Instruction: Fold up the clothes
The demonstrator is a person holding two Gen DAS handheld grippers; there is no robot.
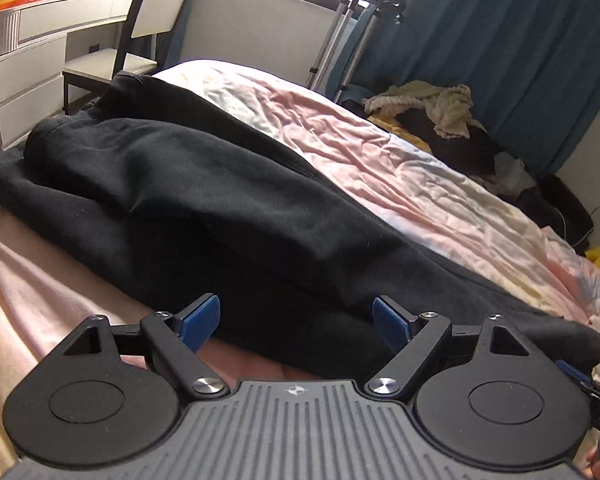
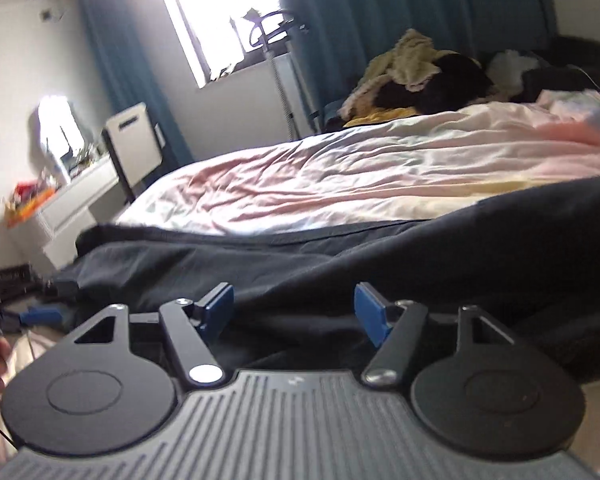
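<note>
rumpled pink bedsheet (image 1: 380,168) with teal curtain (image 1: 520,40) behind, white dresser (image 1: 24,80) and chair (image 1: 156,12) to one side, bright window (image 2: 220,12) above.

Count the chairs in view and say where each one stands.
1. The chair stands at the white desk, beyond the far end of the bed. Its white back also shows in the right wrist view. Others may be hidden.

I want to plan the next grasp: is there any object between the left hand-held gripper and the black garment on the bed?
Nothing visible: the left hand-held gripper is open, directly facing the black garment.
</note>
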